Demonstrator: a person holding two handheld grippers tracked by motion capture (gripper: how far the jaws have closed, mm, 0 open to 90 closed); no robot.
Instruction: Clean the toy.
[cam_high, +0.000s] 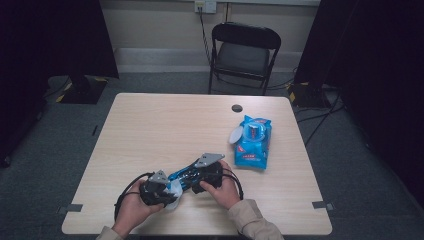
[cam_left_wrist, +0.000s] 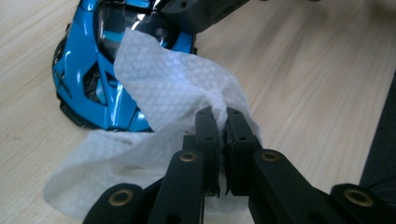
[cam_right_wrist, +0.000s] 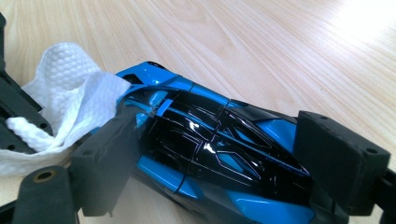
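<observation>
I hold the car (cam_right_wrist: 219, 154) in my right fingers (cam_right_wrist: 343, 163) and wipe it with the wipe (cam_left_wrist: 163, 88) pinched in my left fingers (cam_left_wrist: 208, 128); next I rub along its front.

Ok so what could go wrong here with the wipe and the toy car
The left gripper pinches only a bunched corner of the wipe, so the wipe might slip out while rubbing. The right gripper clamps the glossy blue toy car by its sides; a hard push could skid it loose or scuff its paint.

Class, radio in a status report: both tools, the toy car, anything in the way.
Left tool shut on white wipe, draped over car's front. Right tool clamps blue toy car on table. Wipes pack sits apart; nothing blocking.
</observation>
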